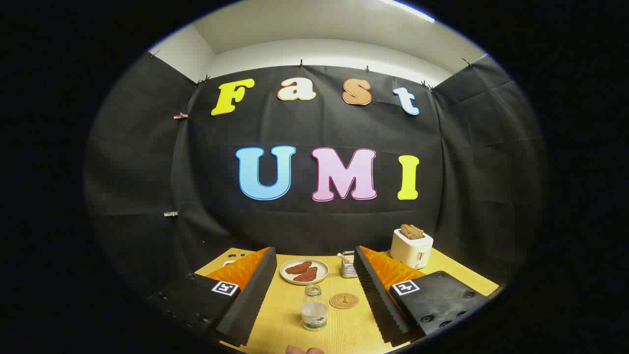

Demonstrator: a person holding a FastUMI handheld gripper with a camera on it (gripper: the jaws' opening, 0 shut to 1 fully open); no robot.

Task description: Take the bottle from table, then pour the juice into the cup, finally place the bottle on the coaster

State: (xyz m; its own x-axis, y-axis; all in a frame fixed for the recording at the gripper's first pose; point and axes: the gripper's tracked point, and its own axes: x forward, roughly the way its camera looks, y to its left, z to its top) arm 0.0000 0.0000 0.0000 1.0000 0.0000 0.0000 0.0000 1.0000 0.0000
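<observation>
While the claw (314, 290) gapes, the bottle (314, 309) stands upright between its fingers.

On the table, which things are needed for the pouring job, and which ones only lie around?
For the job: bottle between the open gripper fingers; coaster beside it.
Just lying about: plate with two brown pieces; toaster with bread; small metal holder.

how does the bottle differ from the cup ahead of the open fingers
The bottle is clear plastic with a green label and no cap on its neck; the cup is ribbed metal with a stick in it. The bottle stands between the hand-held gripper's open fingers, beside the coaster; the cup stands farther off, beside the plate. Both are upright on the table.
</observation>
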